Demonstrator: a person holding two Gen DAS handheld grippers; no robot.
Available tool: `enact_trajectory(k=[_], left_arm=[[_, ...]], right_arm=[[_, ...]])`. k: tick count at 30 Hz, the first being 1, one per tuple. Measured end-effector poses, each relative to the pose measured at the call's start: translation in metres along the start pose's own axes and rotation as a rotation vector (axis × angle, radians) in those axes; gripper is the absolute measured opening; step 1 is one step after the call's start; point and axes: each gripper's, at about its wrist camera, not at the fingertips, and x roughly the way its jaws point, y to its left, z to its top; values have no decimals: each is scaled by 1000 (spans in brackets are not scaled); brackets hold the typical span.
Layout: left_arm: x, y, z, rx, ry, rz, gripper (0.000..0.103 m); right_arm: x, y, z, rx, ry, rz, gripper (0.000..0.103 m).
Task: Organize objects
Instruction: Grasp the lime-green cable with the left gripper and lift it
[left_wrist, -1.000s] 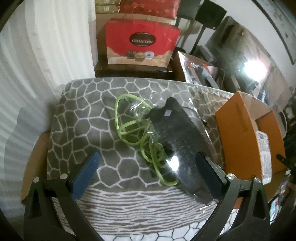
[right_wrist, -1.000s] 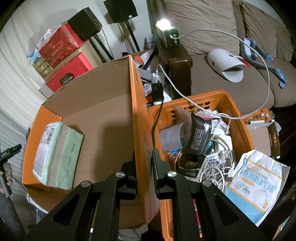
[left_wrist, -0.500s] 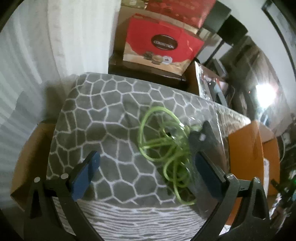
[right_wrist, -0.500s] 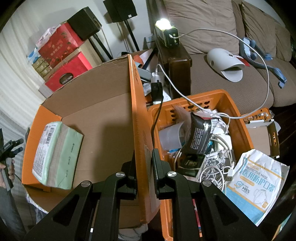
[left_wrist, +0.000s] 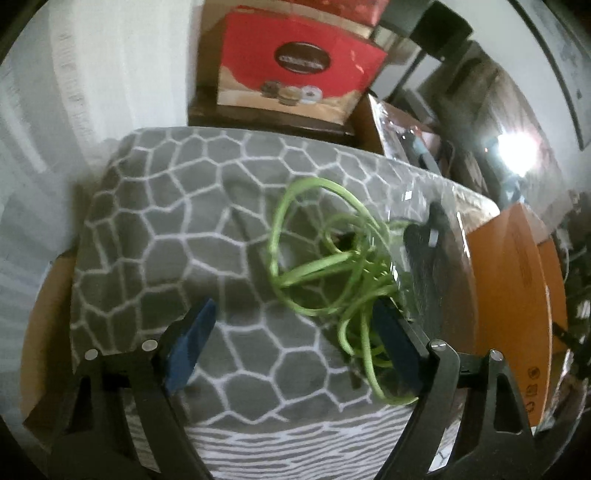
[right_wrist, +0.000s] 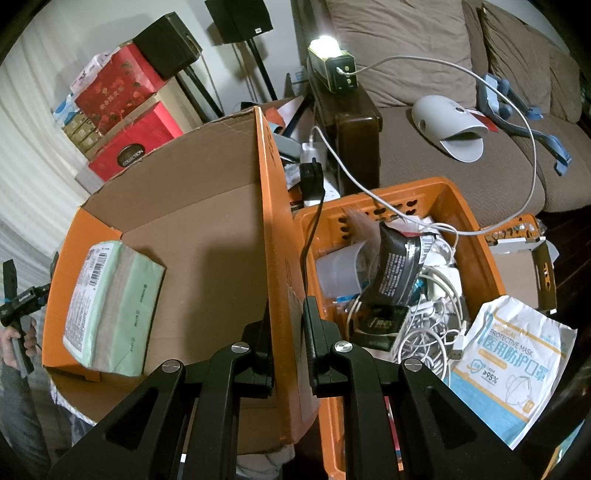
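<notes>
- The left gripper (left_wrist: 291, 345) is spread over the grey honeycomb-patterned blanket (left_wrist: 155, 229), and its jaws have just been closing in. Loops of the green cable (left_wrist: 325, 266) lie against its right-hand blue pad, with nothing pinched yet.
- The cable sits in a clear plastic bag with a black carbon-pattern item (left_wrist: 436, 266), on the blanket just beside the orange cardboard box (left_wrist: 509, 288).
- Risk: the cable lies off to one side of the jaws, so a close here may catch only one loop or the slippery bag film. The bundle could then slide out or trail and snag on the box edge.
- Risk: the pads could pinch the soft blanket along with the cable and drag the cloth up.
- The right gripper (right_wrist: 288, 332) is clamped on the box's upright orange flap (right_wrist: 273, 221), holding it open beside the orange crate (right_wrist: 469, 218) of chargers and white cables.
- Risk: if that clamp slips, the flap could fall across the opening, where a green tissue pack (right_wrist: 110, 306) already lies, and block the drop.
</notes>
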Motion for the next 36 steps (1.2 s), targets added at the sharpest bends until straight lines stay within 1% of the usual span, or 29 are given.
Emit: enact_trajectory(k=[5,9,11,13,14,15,16,17,18,22,25,30,36], left_arm=[[5,-25,-2,51,-6,-3,90],[11,-30,0,33,4,-7,90],[14,-29,1,11,6,-29,80],[17,-28,3,-12,17,-61,50],[18,-26,4,-30,27,-91,45],[19,-25,4,-40,31,-106,34],[19,-25,5,-47,37,-117,28],[18,-25,5,-48,37,-116,26],[17,-26,5,-49,34,-113,23],[4,-25,3,-80,2,-131,17],[-13,-26,6,-96,-39,-160,16],[-52,-35,15,-78,-111,-199,15],[-105,-57,25,-41,-202,-281,15]], right_arm=[[1,2,0,-3,3,-8,12],[0,1,-1,-2,5,-10,12],[1,2,0,-5,7,-11,12],[2,3,0,-5,10,-12,12],[2,3,0,-4,11,-12,12],[2,3,0,-4,12,-11,12],[3,4,0,-3,12,-11,12],[3,4,0,-4,12,-12,12],[2,3,0,-4,12,-12,12],[3,4,0,-4,12,-12,12],[3,4,0,-4,12,-13,12],[2,4,0,-2,12,-11,12],[2,5,-1,-3,13,-11,12]])
